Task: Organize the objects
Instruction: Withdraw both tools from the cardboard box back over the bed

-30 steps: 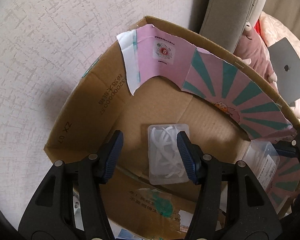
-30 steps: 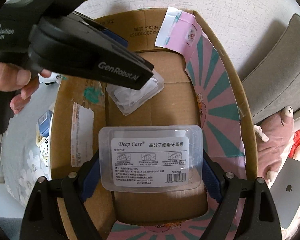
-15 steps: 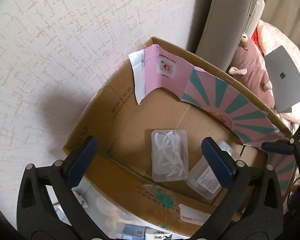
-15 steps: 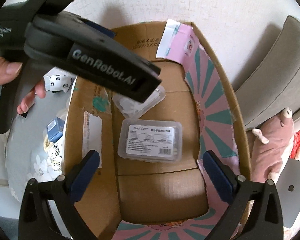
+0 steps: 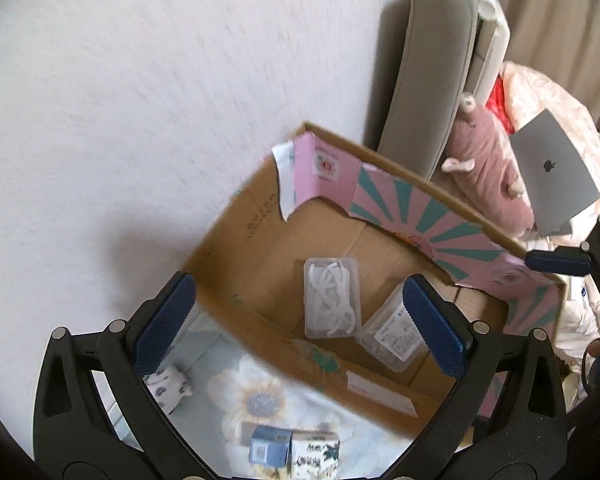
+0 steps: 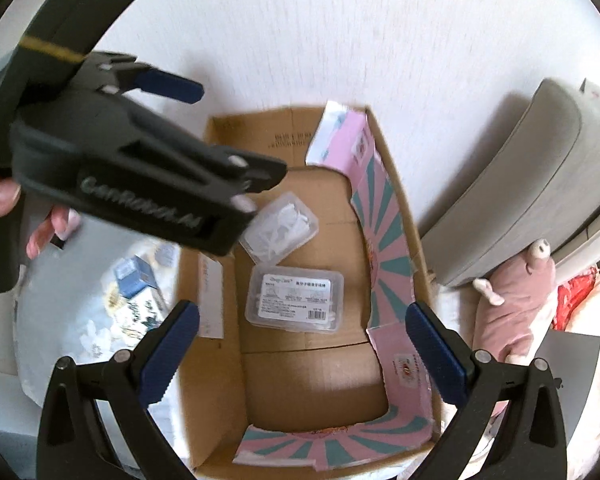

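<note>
A cardboard box [image 5: 236, 236] [image 6: 216, 360] with pink and teal lining stands against the wall. Two clear plastic floss-pick cases lie side by side on its floor: an unlabelled one [image 5: 331, 298] [image 6: 284, 228] and a labelled one [image 5: 394, 336] [image 6: 296, 300]. My left gripper [image 5: 300, 328] is open and empty, raised above the box's near wall. My right gripper [image 6: 302, 358] is open and empty, high above the box. The left gripper's body [image 6: 140, 184] crosses the right wrist view at upper left.
Two small cartons [image 5: 292, 450] [image 6: 134, 280] and a patterned pouch [image 5: 168, 386] lie on a floral cloth [image 5: 260, 396] beside the box. A grey cushion [image 5: 428, 80], a pink plush toy [image 6: 512, 300] and a laptop [image 5: 552, 172] are at the right.
Both grippers let go of their cases, opened wide and rose away from the box. Both cases now lie on the box floor.
</note>
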The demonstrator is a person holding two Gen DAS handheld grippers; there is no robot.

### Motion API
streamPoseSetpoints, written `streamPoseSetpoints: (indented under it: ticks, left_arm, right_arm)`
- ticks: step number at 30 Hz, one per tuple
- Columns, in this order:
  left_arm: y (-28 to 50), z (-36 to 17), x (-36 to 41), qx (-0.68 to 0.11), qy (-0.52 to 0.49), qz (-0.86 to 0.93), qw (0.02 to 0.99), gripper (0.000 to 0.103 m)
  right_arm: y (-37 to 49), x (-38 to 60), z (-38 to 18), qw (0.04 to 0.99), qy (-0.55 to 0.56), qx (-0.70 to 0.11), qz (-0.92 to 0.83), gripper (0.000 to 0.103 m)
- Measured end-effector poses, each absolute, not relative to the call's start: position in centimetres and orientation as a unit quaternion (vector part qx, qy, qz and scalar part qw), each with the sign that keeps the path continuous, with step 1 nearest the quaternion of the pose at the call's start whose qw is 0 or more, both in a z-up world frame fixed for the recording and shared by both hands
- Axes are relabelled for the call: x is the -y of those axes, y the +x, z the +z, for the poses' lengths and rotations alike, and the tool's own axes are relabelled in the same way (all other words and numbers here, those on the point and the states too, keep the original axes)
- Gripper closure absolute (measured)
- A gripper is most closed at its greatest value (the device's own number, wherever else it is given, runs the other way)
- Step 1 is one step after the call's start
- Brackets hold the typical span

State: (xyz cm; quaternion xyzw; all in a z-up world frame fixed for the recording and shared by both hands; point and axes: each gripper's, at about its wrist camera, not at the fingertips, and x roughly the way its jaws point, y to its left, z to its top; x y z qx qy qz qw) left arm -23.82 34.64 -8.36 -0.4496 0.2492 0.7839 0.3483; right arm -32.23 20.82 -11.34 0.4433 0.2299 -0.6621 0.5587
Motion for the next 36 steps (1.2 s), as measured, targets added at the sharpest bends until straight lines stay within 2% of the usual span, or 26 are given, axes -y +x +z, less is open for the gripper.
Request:
streamPoseSetpoints:
  ticks: [7,12,23,27,31,36]
  left_arm:
    - [-20.8,-3.3,-30.2,-0.21,-0.42,0.817,0.335,0.0]
    - [-18.2,-0.1,-25.2,-0.192,-0.377,0.861,0.281,0.0]
    - [-12.6,4.1,-10.6,-0.09,-0.331,0.926,0.16,0.0]
    - [-9.9,3.7,-6.1,-0.059,-0.324,0.938,0.108,0.0]
    - [-6.3,1.2,-2.0,-0.023,-0.33,0.942,0.06,0.0]
    - [-4.1,-1.9,0.4,-0.001,-0.347,0.937,0.035,0.0]
  right_arm:
    - [-28.5,-23.4,-6.2,0.572,0.395,-0.221,-0.684,0.001]
    - [-26.7,-23.7,-3.7,0.583,0.38,-0.196,-0.691,0.001]
    - [-20.4,-24.6,1.2,0.61,0.303,-0.131,-0.72,0.001]
    - [-18.7,-25.6,1.7,0.625,0.293,-0.1,-0.716,0.0]
    - [-17.7,-27.2,-0.2,0.618,0.31,-0.057,-0.721,0.0]
    - [-15.9,-27.2,-2.3,0.625,0.336,-0.065,-0.702,0.0]
